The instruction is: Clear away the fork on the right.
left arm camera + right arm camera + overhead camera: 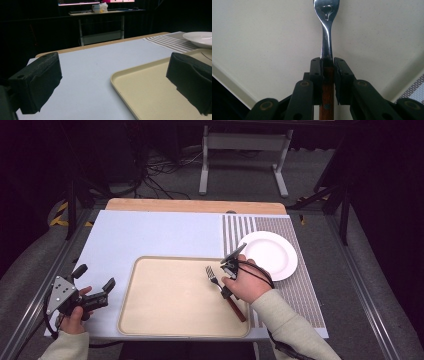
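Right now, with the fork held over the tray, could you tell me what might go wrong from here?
1. The right tool clamps the fork only where wooden handle meets metal neck, so the fork could pivot or slip.
2. The fork lies low over the tray; pressing further down may jab the tines in or shift the tray.
3. The white plate sits just beyond the right hand; a quick swing could knock it.

Wood-handled fork (220,289) flat on beige tray (165,315).
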Action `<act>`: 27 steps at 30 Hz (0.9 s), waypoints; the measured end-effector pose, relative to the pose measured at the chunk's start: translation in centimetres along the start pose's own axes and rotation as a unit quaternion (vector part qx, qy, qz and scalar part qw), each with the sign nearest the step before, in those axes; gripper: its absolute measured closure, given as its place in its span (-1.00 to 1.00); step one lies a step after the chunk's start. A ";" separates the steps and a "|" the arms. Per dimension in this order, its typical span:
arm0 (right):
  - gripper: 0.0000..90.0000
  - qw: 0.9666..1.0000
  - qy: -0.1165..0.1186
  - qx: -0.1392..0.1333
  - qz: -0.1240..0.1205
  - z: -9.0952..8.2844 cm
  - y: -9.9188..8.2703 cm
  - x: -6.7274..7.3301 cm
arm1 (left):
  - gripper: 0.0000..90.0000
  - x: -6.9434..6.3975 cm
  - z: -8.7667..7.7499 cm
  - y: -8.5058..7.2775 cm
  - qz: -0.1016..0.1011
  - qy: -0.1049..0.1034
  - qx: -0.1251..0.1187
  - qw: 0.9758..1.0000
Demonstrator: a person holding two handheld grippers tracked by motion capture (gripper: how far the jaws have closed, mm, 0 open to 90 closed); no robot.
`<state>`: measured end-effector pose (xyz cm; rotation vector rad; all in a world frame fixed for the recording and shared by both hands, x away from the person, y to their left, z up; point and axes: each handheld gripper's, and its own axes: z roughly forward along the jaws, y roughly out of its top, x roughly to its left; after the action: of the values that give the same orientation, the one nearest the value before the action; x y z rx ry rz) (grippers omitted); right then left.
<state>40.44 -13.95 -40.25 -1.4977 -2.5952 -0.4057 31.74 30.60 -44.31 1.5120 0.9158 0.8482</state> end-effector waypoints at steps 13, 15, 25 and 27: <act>0.73 1.000 -0.005 0.014 0.011 0.9 0.1 0.1 | -0.99 0.0 0.0 0.0 0.001 0.000 0.000 1.000; 0.73 1.000 -0.003 0.019 0.014 1.0 0.1 0.1 | -0.99 0.0 0.0 0.0 0.001 0.000 0.000 1.000; 0.69 1.000 -0.003 0.021 0.018 1.2 0.1 -0.1 | -0.99 0.0 0.0 0.0 0.001 0.000 0.000 1.000; 0.58 1.000 0.003 0.015 0.014 1.3 0.1 -0.1 | -0.99 0.1 0.0 0.0 0.002 0.000 0.000 1.000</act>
<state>40.60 -13.60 -41.47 -1.5197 -2.5600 -0.3665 31.75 30.66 -44.29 1.5144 0.9130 0.8501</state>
